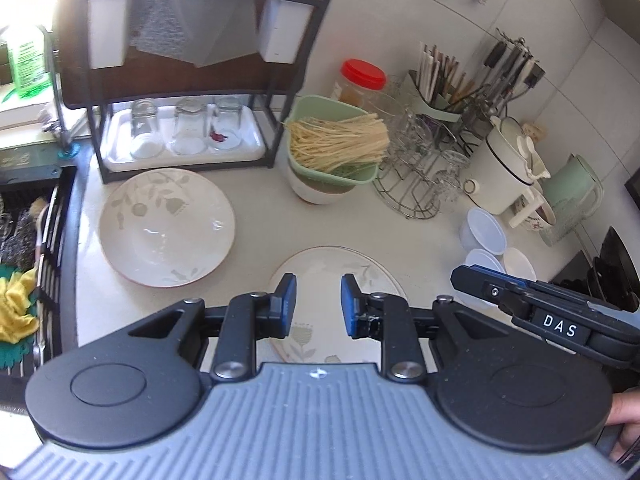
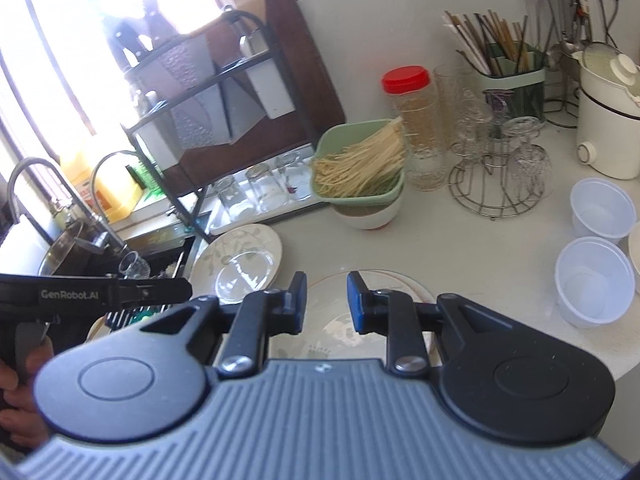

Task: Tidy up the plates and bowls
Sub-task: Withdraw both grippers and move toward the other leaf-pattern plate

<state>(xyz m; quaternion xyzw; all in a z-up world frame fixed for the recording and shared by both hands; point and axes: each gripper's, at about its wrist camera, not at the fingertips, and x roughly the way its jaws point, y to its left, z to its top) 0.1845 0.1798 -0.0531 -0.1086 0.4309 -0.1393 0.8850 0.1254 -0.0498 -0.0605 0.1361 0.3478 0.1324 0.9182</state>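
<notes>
A deep white plate with a leaf pattern [image 1: 166, 226] lies on the counter at the left; it also shows in the right wrist view [image 2: 236, 262]. A second patterned plate [image 1: 332, 272] lies nearer, under my left gripper [image 1: 319, 306], which is open and empty above it. My right gripper [image 2: 327, 302] is open and empty over the same plate [image 2: 384, 284]. Three white plastic bowls [image 1: 482, 232] stand at the right; two of them show in the right wrist view [image 2: 594, 280]. The right gripper's body [image 1: 520, 296] shows at the right of the left wrist view.
A green basket of noodles [image 1: 336, 140] sits on a white bowl at the back. A black rack with upturned glasses [image 1: 184, 128], a wire glass stand [image 1: 420, 168], a white pot [image 1: 504, 164] and a sink [image 1: 28, 240] ring the counter.
</notes>
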